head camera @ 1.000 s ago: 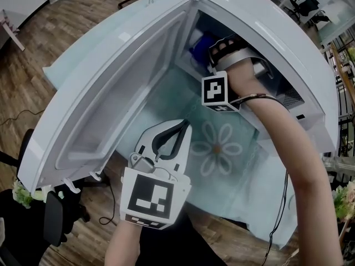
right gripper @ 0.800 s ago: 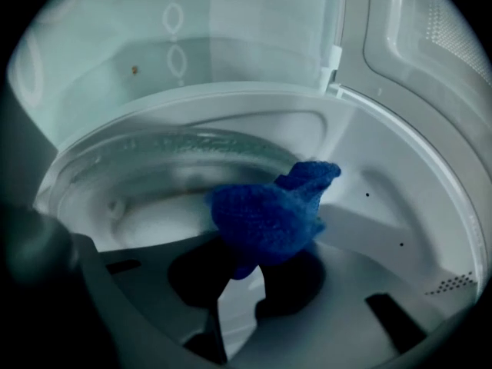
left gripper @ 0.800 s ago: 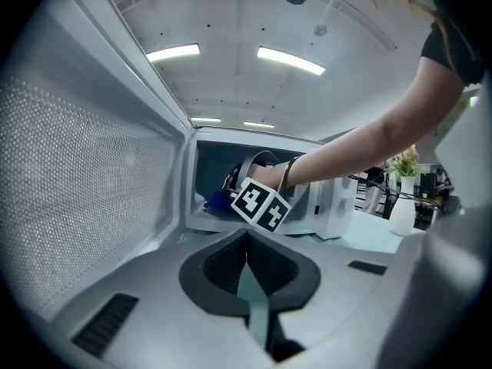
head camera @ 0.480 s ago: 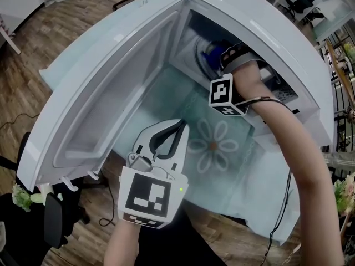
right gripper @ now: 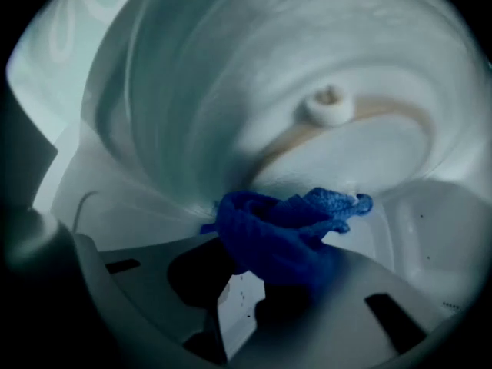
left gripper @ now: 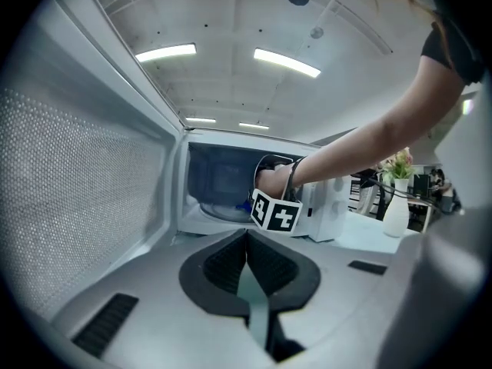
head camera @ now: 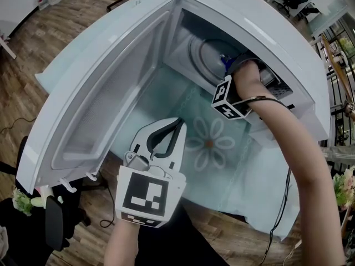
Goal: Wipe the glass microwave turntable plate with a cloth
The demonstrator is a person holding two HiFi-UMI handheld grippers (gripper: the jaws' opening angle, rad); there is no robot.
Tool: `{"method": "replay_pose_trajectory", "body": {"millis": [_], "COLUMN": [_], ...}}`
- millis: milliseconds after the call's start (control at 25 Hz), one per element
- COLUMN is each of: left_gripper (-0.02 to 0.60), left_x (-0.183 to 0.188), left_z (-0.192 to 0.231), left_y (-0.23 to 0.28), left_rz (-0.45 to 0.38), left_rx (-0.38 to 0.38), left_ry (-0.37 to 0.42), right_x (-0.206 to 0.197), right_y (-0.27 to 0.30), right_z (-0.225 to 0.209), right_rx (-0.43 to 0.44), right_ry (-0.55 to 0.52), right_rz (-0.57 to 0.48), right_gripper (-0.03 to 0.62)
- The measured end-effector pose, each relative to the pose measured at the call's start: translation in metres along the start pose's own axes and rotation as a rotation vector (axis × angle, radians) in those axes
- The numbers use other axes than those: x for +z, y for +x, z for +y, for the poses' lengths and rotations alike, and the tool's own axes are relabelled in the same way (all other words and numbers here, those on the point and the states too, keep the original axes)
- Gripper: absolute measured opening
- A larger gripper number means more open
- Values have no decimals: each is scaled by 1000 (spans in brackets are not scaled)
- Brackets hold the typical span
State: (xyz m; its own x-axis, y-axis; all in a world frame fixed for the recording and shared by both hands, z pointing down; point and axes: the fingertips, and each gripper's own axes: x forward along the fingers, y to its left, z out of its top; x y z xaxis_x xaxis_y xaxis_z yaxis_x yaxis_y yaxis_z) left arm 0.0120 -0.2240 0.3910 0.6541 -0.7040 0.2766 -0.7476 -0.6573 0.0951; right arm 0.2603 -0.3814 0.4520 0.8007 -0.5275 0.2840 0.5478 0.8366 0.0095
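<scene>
Blue cloth (right gripper: pixel 286 233), bunched in the clamped right gripper (right gripper: pixel 265 275), lies against the glass plate (right gripper: pixel 231 91) inside the microwave (head camera: pixel 266 32) at the head view's upper right. Wiping seems under way and next needs a sweep across, while the left gripper (head camera: pixel 166 134) hangs closed and empty at lower centre.

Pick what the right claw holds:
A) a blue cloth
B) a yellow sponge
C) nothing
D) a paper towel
A: the right gripper view shows the right claw shut on a bunched blue cloth, held up against the glass plate.
</scene>
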Motion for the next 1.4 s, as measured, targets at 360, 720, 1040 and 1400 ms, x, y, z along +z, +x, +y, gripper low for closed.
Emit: {"method": "replay_pose_trajectory", "body": {"millis": [360,720,1040,1400], "left_gripper": [5,5,5,5], "left_x": [-2,0,-9,-15], "left_z": [-2,-9,-6,7], "left_y": [1,-1,-5,-10], "left_rz": [10,6,25,38], "left_rx": [2,-5,3,34], "left_ry": [-1,0,-7,-13], "right_x": [-3,4,-2,-9], "right_y": [2,-3,-41,-100], "right_z": [20,6,-69,-112], "right_rx": [96,86,-194,-475], "right_ry": [-77,246,709,831], "right_rz": [39,-75,-322,-448], "right_gripper": [52,52,52,52]}}
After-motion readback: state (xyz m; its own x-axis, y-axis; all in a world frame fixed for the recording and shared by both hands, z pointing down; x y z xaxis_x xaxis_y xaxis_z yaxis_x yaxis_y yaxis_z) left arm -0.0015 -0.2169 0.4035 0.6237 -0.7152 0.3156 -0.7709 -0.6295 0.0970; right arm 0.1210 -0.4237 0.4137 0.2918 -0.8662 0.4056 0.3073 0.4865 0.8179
